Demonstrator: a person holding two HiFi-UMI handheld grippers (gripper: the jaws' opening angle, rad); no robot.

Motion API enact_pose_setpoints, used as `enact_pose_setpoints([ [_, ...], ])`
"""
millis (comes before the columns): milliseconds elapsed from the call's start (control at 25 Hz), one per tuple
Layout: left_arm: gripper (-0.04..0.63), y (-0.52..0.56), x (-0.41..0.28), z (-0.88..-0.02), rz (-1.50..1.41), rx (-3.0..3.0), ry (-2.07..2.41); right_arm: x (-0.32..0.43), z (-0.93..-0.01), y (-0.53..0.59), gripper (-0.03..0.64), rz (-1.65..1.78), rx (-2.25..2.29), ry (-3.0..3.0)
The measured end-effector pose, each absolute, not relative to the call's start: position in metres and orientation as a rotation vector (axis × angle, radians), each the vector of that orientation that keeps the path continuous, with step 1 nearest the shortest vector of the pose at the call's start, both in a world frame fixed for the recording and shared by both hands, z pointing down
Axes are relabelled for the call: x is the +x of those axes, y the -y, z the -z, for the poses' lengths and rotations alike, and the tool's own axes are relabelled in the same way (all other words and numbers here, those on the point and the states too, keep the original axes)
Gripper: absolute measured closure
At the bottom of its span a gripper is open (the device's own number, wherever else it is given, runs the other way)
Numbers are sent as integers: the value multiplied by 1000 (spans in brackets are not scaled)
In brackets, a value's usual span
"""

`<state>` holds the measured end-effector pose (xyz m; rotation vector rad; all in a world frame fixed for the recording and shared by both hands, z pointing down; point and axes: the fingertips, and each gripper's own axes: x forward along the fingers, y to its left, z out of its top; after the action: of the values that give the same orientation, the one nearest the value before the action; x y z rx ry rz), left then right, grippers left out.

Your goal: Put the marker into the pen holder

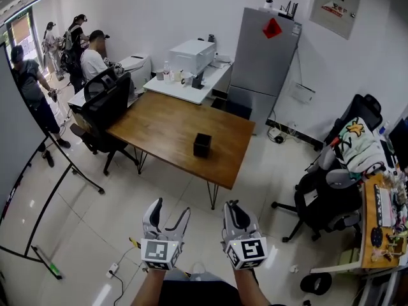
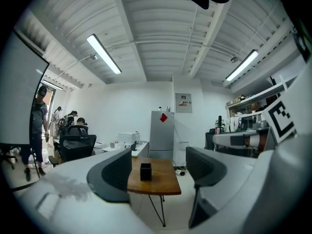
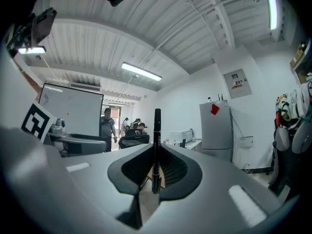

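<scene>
A black pen holder (image 1: 202, 145) stands on the brown wooden table (image 1: 166, 123), near its right end; the left gripper view shows the same pen holder (image 2: 145, 171) far ahead between the jaws. My right gripper (image 1: 233, 210) is shut on a black marker (image 3: 157, 150), which stands upright between the pads in the right gripper view. My left gripper (image 1: 171, 214) is open and holds nothing. Both grippers hang over the floor, well short of the table.
Black office chairs (image 1: 105, 101) stand at the table's left end. A white desk with a printer (image 1: 191, 56) and a grey fridge (image 1: 262, 59) stand behind. Another chair (image 1: 325, 196) and a cluttered desk (image 1: 382, 215) are at the right. Several people stand at the far left.
</scene>
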<state>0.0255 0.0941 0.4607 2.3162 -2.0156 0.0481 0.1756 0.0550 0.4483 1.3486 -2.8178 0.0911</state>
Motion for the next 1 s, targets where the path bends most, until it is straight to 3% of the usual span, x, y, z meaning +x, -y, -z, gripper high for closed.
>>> enact_pose_setpoints([
  [440,245,-48,-20,-475,-110,2208,2081,134,-465,6,574,-160,1256,2852],
  [1000,244,23,-144,-468,-63,2174,2134,-1,-461,76,574,-107,1151,2908],
])
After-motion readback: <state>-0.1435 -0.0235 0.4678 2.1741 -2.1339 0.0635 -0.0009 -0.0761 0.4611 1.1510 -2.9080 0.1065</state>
